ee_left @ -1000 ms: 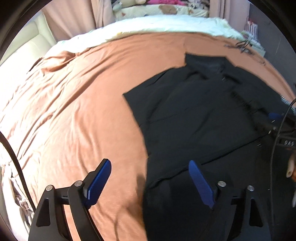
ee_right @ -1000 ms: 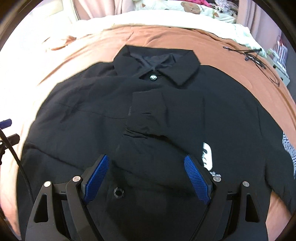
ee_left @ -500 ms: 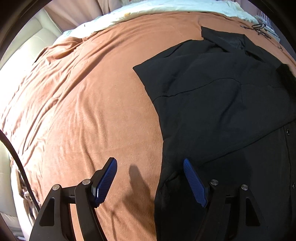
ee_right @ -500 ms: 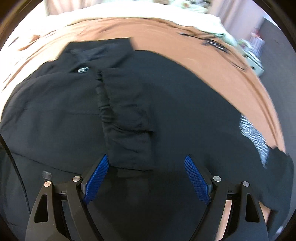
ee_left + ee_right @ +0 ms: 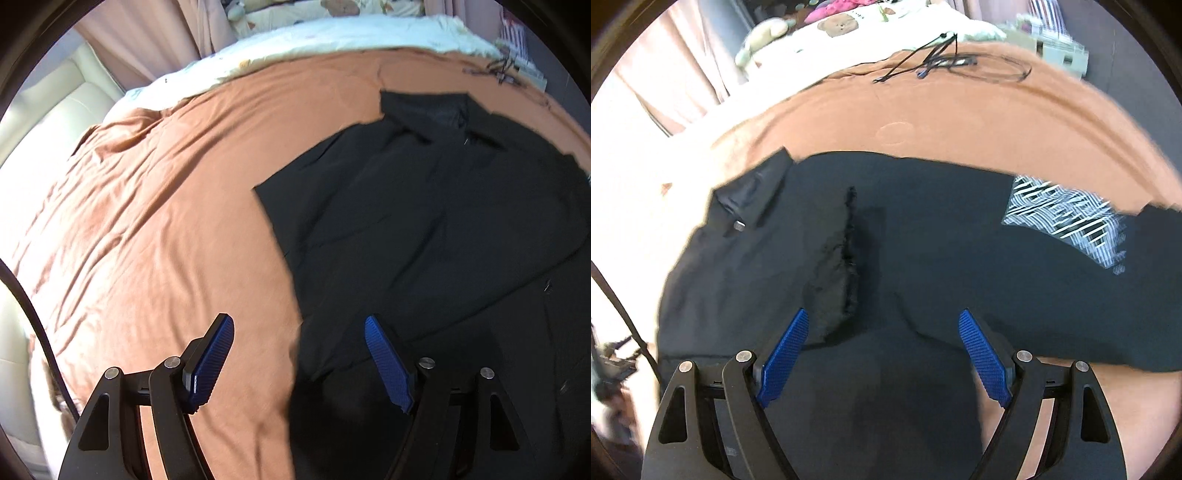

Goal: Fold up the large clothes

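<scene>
Your left gripper (image 5: 299, 354) and right gripper (image 5: 882, 354) both hold their jaws wide, gripping nothing. Below them the black collared button-up shirt (image 5: 923, 240) lies spread flat on the rust-orange bedspread (image 5: 147, 221), one sleeve (image 5: 834, 280) folded across its front.

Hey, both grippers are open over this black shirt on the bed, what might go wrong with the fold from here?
1. The folded-in sleeve looks bunched and loose on the black shirt; lifting nearby fabric may undo it.
2. The left gripper straddles the shirt's edge, so closing might also pinch the orange bedspread.
3. Loose cables lie beyond the collar; a far swing of fabric might snag them.
</scene>
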{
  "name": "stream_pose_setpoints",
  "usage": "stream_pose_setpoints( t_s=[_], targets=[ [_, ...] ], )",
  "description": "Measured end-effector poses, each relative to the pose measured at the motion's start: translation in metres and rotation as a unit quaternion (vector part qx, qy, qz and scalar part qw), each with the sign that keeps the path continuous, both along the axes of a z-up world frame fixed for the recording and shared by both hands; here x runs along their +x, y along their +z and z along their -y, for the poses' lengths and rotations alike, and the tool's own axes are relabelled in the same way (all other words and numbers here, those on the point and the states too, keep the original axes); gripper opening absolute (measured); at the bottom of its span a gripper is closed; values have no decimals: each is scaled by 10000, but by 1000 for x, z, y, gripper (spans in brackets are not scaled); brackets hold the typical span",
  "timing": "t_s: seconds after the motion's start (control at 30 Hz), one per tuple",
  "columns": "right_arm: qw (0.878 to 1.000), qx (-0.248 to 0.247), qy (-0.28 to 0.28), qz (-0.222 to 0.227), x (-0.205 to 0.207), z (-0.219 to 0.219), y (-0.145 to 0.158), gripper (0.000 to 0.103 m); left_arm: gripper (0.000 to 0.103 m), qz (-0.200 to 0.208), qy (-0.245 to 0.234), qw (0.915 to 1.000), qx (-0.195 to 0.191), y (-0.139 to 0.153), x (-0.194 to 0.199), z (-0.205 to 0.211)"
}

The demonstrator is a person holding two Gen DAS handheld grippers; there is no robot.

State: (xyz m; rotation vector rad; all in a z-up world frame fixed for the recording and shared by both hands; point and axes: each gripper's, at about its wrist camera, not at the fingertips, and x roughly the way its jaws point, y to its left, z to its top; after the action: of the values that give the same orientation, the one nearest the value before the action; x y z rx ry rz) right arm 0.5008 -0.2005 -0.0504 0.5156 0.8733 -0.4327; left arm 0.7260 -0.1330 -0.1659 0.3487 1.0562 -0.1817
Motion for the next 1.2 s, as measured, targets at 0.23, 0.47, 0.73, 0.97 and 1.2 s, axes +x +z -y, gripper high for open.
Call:
stream_pose_setpoints(
  t_s=[0.23,0.47,0.73,0.97,1.2],
  targets=[
    [9976,483,270,408,9,-1,-17,83,53,79,-203,9990,-378,-18,18,29],
    [9972,582,440,146,24,14,-47,16,33,1,-182,9988,-460,-41,20,44],
    [9970,592,491,-112,10,8,-39,7,32,-339,-151,9988,-326,-48,16,35],
    [9996,-146,236,5,-29,2,3,73,32,-132,-201,9982,-555,-20,1,27],
    [9988,-131,-337,324,-112,43,9,76,35,-76,-257,9973,-676,-1,-6,27]
  ],
)
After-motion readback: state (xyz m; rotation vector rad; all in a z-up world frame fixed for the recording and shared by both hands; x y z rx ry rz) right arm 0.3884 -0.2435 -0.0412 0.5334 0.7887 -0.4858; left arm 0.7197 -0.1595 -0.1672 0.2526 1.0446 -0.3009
